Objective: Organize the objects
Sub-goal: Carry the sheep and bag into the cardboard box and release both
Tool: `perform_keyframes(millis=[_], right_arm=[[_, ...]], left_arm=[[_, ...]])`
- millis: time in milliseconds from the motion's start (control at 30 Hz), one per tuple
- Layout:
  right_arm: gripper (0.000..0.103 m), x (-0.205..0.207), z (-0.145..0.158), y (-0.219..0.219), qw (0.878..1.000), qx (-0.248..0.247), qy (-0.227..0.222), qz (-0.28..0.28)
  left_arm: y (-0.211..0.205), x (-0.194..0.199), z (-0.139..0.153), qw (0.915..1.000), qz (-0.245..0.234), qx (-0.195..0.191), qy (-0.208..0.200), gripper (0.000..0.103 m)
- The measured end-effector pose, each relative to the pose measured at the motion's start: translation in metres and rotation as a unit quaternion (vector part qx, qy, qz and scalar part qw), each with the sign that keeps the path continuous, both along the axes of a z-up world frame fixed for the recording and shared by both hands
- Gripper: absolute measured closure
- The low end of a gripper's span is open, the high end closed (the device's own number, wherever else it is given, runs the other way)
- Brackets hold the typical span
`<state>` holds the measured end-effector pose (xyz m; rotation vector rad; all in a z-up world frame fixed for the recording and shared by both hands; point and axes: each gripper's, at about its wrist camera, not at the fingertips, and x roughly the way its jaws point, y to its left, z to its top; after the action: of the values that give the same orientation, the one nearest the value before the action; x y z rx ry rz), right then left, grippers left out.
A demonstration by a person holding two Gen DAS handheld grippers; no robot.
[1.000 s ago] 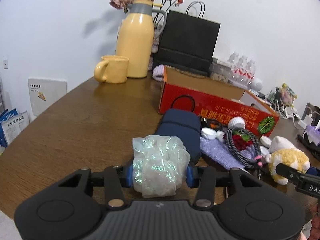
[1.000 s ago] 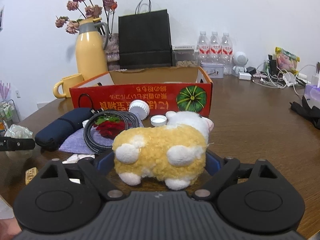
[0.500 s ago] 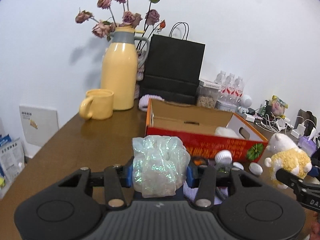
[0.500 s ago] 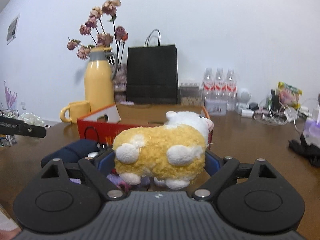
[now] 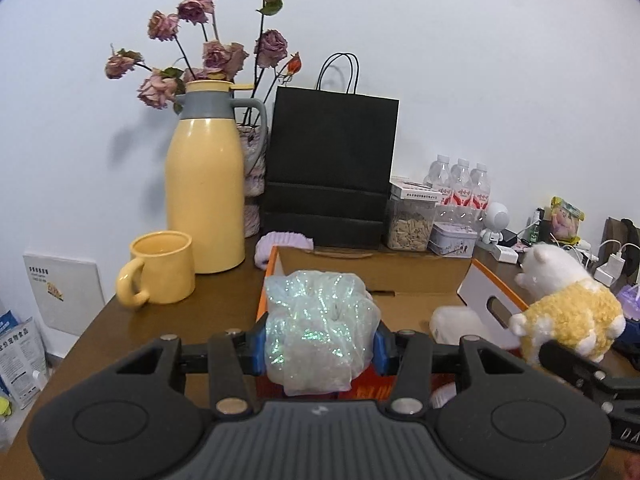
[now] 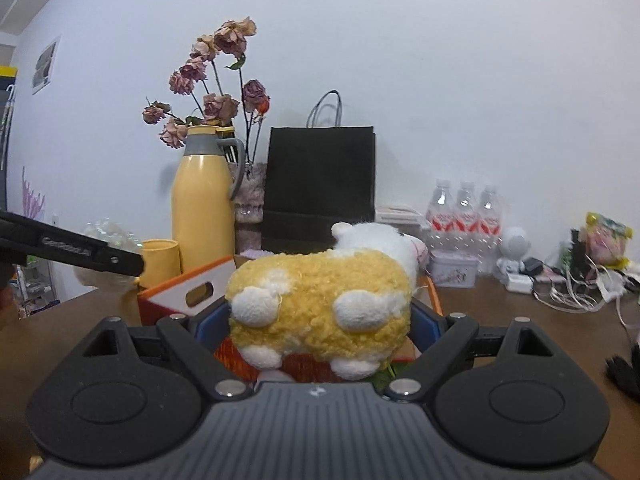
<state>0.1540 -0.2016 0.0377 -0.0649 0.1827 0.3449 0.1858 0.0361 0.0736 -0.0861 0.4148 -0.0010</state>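
My left gripper [image 5: 319, 346] is shut on a crumpled iridescent plastic bundle [image 5: 318, 332], held in the air over the near left edge of the open red cardboard box [image 5: 376, 276]. A white object [image 5: 456, 320] lies inside the box. My right gripper [image 6: 320, 320] is shut on a yellow-and-white plush sheep [image 6: 324, 300], lifted in front of the box [image 6: 192, 292]. In the left wrist view the sheep [image 5: 568, 316] hangs at the box's right end with a right finger [image 5: 576, 364] under it. The left gripper's finger [image 6: 72, 250] and the bundle [image 6: 108, 248] show at the left of the right wrist view.
Behind the box stand a yellow thermos jug [image 5: 206, 188] with dried roses, a yellow mug [image 5: 160, 268], a black paper bag [image 5: 332, 168], a seed jar [image 5: 410, 228], a tin and three water bottles [image 5: 460, 180]. Chargers and cables [image 6: 560, 284] clutter the brown table's right side.
Both grippers have risen off the table with their loads and moved toward the box. The items in front of the box have dropped out of view.
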Motion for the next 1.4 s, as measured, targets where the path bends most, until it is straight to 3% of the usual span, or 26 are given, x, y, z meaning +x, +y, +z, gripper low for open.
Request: perform_keyframes(millis=[400,833,933,1000,1033,1067,1400], right_arm=[[0.014,0.076,0.004,0.028,0.999,-0.007,0.026,0.040],[0.013,0.145,-0.015,0.057,0.994,-0.032,0.086,0.058],[0.008,0.153,-0.020,0.062,0.992,-0.046,0.101,0.058],[0.000,0.155,-0.023,0.064,0.990,-0.056,0.111,0.062],[0.000,0.155,-0.024,0.065,0.990,-0.061,0.113,0.062],[0.000,0.154,-0.025,0.065,0.990,-0.063,0.112,0.061],[0.000,0.152,-0.021,0.057,0.990,-0.050,0.118,0.058]], left_arm=[[-0.006,0.084,0.001,0.9997,0.014,-0.003,0.019,0.057],[-0.011,0.149,-0.024,0.9983,0.006,0.019,0.055,0.057],[-0.013,0.156,-0.030,0.9980,-0.005,0.023,0.058,0.047],[-0.013,0.158,-0.032,0.9978,-0.006,0.026,0.060,0.024],[-0.014,0.157,-0.034,0.9977,-0.007,0.029,0.060,0.006],[-0.014,0.157,-0.035,0.9978,-0.009,0.029,0.059,0.000],[-0.013,0.147,-0.029,0.9989,-0.011,0.019,0.042,0.000]])
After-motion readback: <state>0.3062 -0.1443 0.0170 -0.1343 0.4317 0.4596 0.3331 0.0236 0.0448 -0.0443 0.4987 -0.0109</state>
